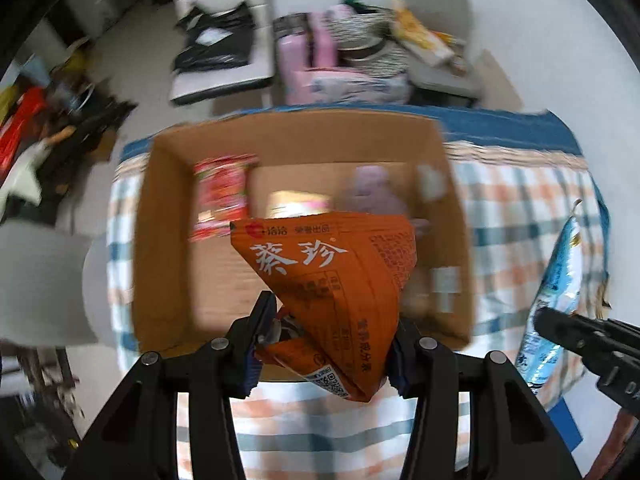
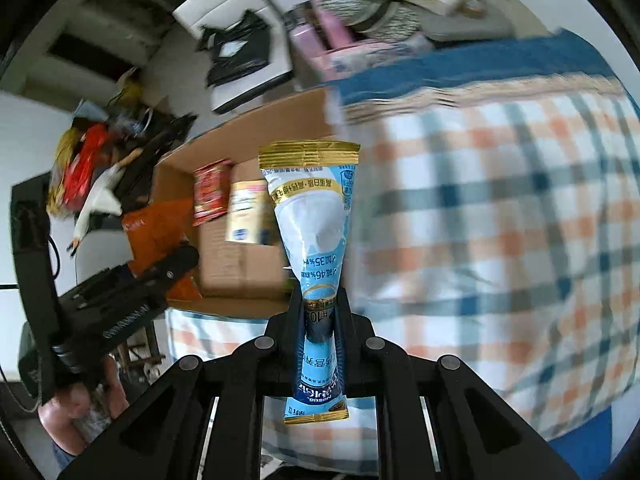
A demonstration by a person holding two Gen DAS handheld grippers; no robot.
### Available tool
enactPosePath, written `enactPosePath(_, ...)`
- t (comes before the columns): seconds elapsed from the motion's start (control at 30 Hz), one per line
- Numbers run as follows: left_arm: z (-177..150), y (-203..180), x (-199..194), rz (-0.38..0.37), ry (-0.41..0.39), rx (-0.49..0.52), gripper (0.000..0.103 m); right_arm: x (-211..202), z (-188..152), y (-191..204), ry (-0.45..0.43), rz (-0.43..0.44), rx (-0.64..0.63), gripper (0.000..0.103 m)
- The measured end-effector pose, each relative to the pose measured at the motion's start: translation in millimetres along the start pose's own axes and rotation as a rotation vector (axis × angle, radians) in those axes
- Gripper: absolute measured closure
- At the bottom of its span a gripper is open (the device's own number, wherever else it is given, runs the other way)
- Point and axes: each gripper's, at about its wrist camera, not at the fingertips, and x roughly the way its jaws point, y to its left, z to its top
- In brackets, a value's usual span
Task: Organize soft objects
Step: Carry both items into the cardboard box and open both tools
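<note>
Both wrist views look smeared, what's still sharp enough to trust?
Left wrist: the orange packet in the left gripper is crisp; cardboard box contents are motion-blurred. Right wrist: the blue packet in the right gripper is sharp; checked tablecloth smeared, fisheye-bent.

one cardboard box point(image 1: 168, 240), two held packets, two grippers

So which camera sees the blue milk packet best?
The right wrist view: the blue packet fills the middle, pinched in the right claw, print readable. The left wrist view shows only a strip of it at the right edge.
</note>
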Motion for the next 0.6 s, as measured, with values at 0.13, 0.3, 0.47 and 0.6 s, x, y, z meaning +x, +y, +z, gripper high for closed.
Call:
enactPosePath(0.13, -2.1, 45.6, 13.5, 0.032, 0.029, -0.056, 0.057, 25.5, 12.2, 56.3, 0.02, -0.015, -0.058, 0.089)
enactPosePath(0.3, 1.4, 77.3, 47.4, 0.037, 0.095, -0.091, 0.057, 70.6, 27.7, 96.7, 0.042, -0.062, -0.08, 0.089)
enactPosePath(0.47, 7.3, 86.3, 79.7, 0.019, 0.158, -0.096, 0.057, 122.1, 49.6, 98.7, 0.076, -0.119, -0.043, 0.089)
enactPosePath(0.6, 13.9, 86.5, 100.8, 0.014, 0.192, -0.082, 0.057, 148.6, 60.1, 93.9, 0.094, -0.16, -0.022, 0.089)
